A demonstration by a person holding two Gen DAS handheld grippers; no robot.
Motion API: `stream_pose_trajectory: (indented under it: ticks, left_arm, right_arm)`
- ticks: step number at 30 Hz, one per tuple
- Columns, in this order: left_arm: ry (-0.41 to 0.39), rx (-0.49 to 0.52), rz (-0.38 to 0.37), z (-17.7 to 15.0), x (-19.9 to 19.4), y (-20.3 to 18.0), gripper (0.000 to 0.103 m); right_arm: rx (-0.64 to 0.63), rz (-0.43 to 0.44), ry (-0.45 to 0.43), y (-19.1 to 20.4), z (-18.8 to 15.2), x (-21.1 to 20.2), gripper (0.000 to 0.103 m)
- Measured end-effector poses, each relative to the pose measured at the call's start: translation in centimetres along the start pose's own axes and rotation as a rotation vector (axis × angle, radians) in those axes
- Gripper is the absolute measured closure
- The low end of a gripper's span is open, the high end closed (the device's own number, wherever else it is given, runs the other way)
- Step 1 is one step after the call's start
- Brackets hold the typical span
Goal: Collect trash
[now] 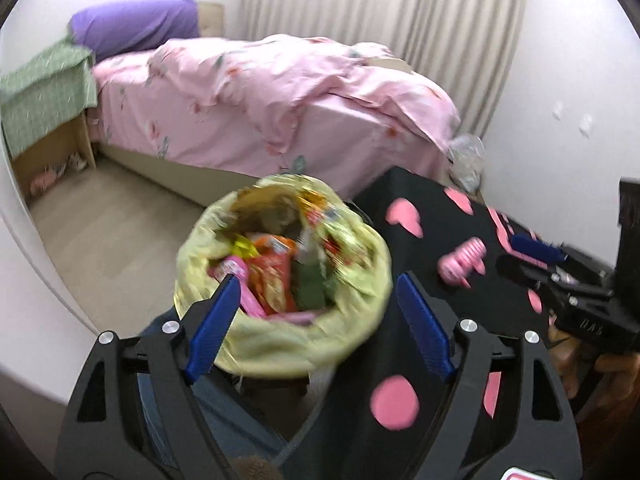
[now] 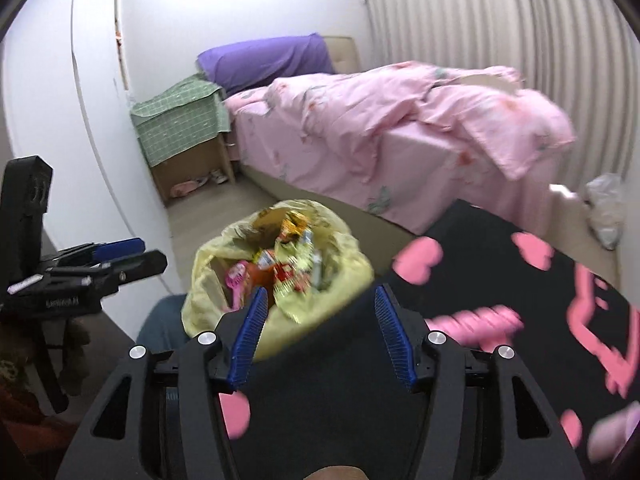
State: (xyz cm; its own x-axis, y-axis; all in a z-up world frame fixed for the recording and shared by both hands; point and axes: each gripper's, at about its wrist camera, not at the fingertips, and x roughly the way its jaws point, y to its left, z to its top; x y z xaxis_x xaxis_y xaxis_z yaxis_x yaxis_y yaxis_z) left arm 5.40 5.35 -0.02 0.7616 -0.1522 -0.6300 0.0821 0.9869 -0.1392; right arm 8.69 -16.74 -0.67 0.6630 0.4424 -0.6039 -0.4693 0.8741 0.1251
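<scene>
the yellow trash bag sits in the lower middle of the left wrist view, its mouth wide and packed with bright wrappers, beside a black cloth with pink hearts that fills the lower right of both views. whether that cloth covers a table or something else is hard to tell. in the right wrist view the same bag lies centre frame, just past the fingertips.

the left hand-held gripper stands wide apart with nothing between its blue pads; the bag's rim shows in the gap but neither pad presses on it. the right hand-held gripper is about half spread and also carries nothing, with only black cloth and the near edge of the bag seen between its fingers. each one appears at the edge of the other's view, clear of the bag.

judging from this, the step in hand is between pickups: the bag is loaded and both tools are free. a pink striped object lies on the cloth at middle right of the left view, blurred, so whether it counts as trash is unclear. a crumpled clear plastic bag sits on the floor by the foot of the pink bed.

the next move probably calls for either picking a leftover scrap and dropping it into the open mouth, or taking the rim on two sides to close it.
</scene>
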Motion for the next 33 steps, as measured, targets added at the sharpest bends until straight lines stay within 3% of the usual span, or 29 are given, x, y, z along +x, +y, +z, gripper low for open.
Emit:
stream_pose_trajectory:
  ticks: [7, 10, 33]
  left_arm:
    - [-0.022, 0.057, 0.087, -2.7, -3.2, -4.8, 0.027]
    - [-0.018, 0.068, 0.128, -3.1, -3.9, -5.5, 0.027]
    - [-0.093, 0.089, 0.174, -3.7, -8.2, -6.1, 0.027]
  right_arm:
    - [0.055, -0.092, -0.028, -0.3, -4.2, -6.7, 0.050]
    - [0.085, -0.086, -0.039, -0.2, -5.4, -8.0, 0.050]
    - [0.040, -0.100, -0.065, 2.7, -6.6, -10.6, 0.050]
